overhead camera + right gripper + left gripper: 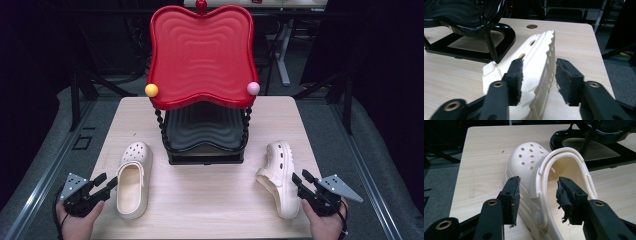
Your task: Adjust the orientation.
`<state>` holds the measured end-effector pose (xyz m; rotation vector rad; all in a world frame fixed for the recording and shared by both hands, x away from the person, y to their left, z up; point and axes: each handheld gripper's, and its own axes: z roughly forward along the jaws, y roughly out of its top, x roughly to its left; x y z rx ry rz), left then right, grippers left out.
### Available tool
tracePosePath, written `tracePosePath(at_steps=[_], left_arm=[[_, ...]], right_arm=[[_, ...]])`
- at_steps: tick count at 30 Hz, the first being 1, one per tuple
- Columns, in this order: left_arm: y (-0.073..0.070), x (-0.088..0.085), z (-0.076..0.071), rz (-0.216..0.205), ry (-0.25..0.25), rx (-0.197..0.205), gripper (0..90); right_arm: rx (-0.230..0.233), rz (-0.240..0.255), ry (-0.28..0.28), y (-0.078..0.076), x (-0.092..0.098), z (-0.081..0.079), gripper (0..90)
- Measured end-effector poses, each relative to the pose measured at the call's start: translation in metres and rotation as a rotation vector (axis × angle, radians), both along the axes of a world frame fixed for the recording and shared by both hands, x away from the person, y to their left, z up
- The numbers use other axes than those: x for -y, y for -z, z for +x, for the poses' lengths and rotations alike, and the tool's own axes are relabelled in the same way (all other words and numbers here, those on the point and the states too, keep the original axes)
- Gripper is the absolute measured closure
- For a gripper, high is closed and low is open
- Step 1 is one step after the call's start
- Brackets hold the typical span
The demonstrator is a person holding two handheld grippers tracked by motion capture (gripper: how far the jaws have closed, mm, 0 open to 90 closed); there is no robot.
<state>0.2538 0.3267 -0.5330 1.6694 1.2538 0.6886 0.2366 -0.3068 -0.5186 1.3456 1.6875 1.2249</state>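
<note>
Two hand-held grippers sit at the table's near edge. Left gripper (537, 195) straddles the upright clog's (133, 177) side wall, jaws apart. Right gripper (537, 80), jaws apart, flanks the tipped clog's (536, 65) sole. From above, bare wood separates both shoes.

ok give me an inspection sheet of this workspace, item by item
surface: light wood table, bare at the front.
job's things: left clog upright; right clog tipped on its side.
clutter: red and black two-tier shoe rack at the back.
grippers: left tool open, jaws astride the left clog's side wall; right tool open, jaws astride the right clog's sole edge.
cables: one loop beside the left hand.
surroundings: dark room, grey floor, black stands.
</note>
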Motion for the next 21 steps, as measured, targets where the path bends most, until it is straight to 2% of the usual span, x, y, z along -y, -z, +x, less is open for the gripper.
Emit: tracePosePath(at_steps=[3, 4, 6, 10, 12, 16, 21], left_arm=[[0.001, 0.001, 0.002, -0.002, -0.014, 0.003, 50.5], [0.001, 0.001, 0.003, -0.004, -0.02, 0.001, 48.8], [0.002, 0.0, 0.004, -0.022, -0.023, -0.009, 48.8], [0.002, 0.0, 0.003, -0.013, -0.033, -0.019, 49.5], [0.002, 0.0, 0.002, -0.023, -0.036, -0.018, 51.1], [0.002, 0.001, 0.0, -0.008, -0.034, -0.023, 53.5], [0.0, 0.005, 0.0, 0.015, -0.018, -0.009, 54.9]], right_arm=[[0.001, 0.004, -0.004, -0.001, -0.001, 0.0, 58.7], [0.005, 0.002, -0.026, -0.001, -0.003, 0.0, 58.7], [0.006, -0.011, -0.031, -0.001, -0.005, 0.0, 58.8], [0.001, -0.032, -0.054, -0.001, -0.012, 0.001, 58.9], [0.001, -0.045, -0.058, -0.001, -0.013, 0.001, 58.9], [0.002, -0.038, -0.055, -0.003, -0.013, -0.001, 59.0], [0.012, -0.03, -0.054, -0.003, -0.013, 0.0, 59.8]])
